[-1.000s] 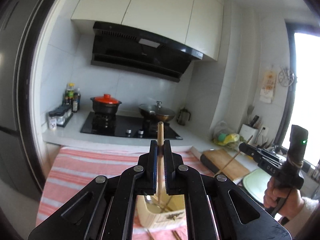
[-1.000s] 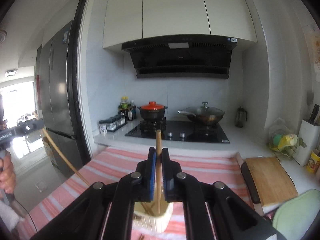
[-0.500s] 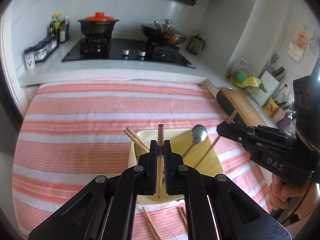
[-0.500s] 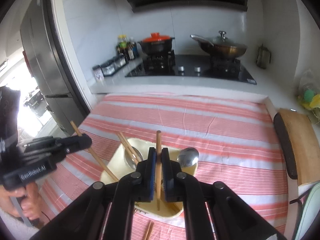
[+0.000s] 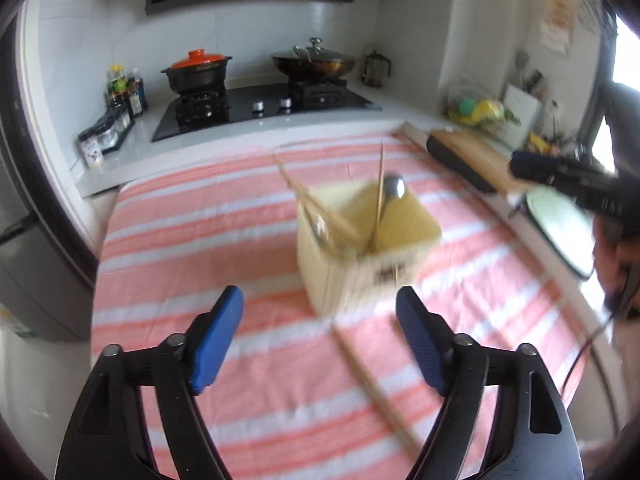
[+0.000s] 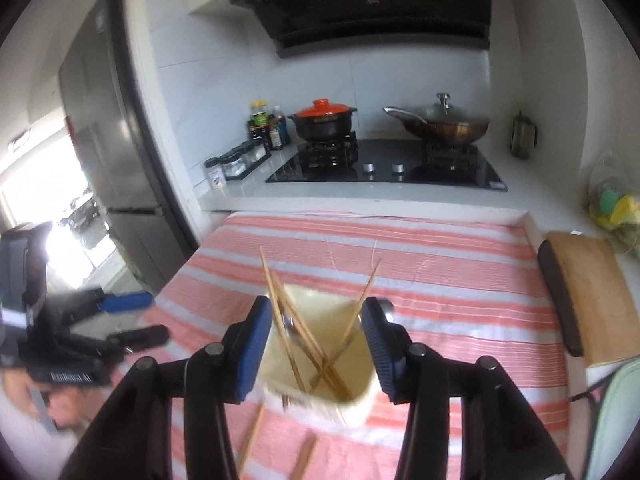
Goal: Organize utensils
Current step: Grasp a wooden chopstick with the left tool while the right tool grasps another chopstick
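Chopsticks [image 6: 298, 332] stand crossed and leaning in a cream holder [image 6: 320, 388] on the striped cloth [image 5: 224, 224] over the worktop, and a spoon [image 5: 391, 192] leans among them with its bowl up. The right gripper [image 6: 316, 344] hangs just above the holder; its jaws have just been opening, no pad presses on anything, and the sticks show in the gap behind them. The left gripper [image 5: 318, 340], released too, has just been spreading wide with nothing between its pads. A loose chopstick [image 5: 376, 388] lies on the cloth before it, just beside the holder. Two more chopsticks [image 6: 276, 444] lie near the holder's base, cut off by the right gripper. Motion blur smears the holder's printed label, so it cannot be read. A cutting board [image 6: 588, 296] sits at the cloth's edge.
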`<state>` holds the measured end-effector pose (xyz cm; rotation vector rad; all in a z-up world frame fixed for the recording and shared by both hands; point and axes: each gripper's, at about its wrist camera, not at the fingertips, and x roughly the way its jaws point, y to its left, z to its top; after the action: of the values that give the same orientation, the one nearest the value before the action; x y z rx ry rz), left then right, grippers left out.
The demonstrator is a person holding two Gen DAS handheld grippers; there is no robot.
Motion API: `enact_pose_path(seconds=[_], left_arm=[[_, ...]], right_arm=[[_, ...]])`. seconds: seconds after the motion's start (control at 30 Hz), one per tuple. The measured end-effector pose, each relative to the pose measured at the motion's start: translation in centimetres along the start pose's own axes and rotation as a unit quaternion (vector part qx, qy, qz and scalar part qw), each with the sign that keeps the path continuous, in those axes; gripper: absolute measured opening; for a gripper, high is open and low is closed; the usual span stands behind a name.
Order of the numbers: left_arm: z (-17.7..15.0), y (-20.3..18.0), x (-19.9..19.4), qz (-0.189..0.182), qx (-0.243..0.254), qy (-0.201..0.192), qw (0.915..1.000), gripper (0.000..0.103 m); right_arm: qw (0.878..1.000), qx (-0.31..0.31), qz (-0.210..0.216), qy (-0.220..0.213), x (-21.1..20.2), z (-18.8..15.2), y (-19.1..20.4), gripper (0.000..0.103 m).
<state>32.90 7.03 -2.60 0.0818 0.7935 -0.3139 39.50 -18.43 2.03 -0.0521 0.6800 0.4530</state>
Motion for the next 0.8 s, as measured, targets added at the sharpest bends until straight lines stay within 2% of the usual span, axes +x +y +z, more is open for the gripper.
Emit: enact_pose_path(seconds=[0.07,0.1,0.2,0.3,0.33,0.4,0.47,0.63,0.8], left_arm=[[-4.6,-0.5,-0.7,0.005,-0.008,0.018,0.9998,0.086],[-7.5,-0.8,-0.7,0.004,-0.023,0.027,0.9994,0.086],[-14.0,-1.8,-0.3,-0.001,-0.084,0.042,0.9955,0.086],[-18.7,-2.5,0.9,-0.022,-0.167,0.062,0.9838,0.086],[-19.3,-2.8,1.2,-0.026,-0.176,0.067,0.9818,0.086],[-19.8,-3.8,1.5,-0.019,-0.167,0.074,0.9831,0.086],[-19.4,-4.5,1.7,-0.004,-0.153,0.073,0.9856,0.086],[-18.7,-5.3,1.8,0.010,-0.155,0.061,0.9859,0.086],[-19.1,-5.5,1.6,0.048,-0.143,0.059,0.9868,0.086]], right_arm=[[0.999,-0.036,-0.021,0.003,-2.9,-4.2,0.0,0.048],[0.998,-0.046,-0.035,0.003,-3.9,-6.3,0.0,0.048],[0.995,-0.048,-0.085,0.011,-5.7,-15.3,-0.2,0.048],[0.993,0.025,-0.108,0.038,-5.7,-24.3,-0.1,0.048],[0.992,0.052,-0.104,0.043,-5.7,-26.5,0.1,0.048],[0.990,0.105,-0.089,0.038,-6.2,-29.3,0.7,0.048],[0.991,0.112,-0.074,0.027,-6.8,-30.3,1.9,0.048],[0.995,0.055,-0.073,0.031,-6.7,-30.0,4.4,0.048],[0.996,0.065,-0.047,0.041,-5.5,-29.8,5.1,0.048]])
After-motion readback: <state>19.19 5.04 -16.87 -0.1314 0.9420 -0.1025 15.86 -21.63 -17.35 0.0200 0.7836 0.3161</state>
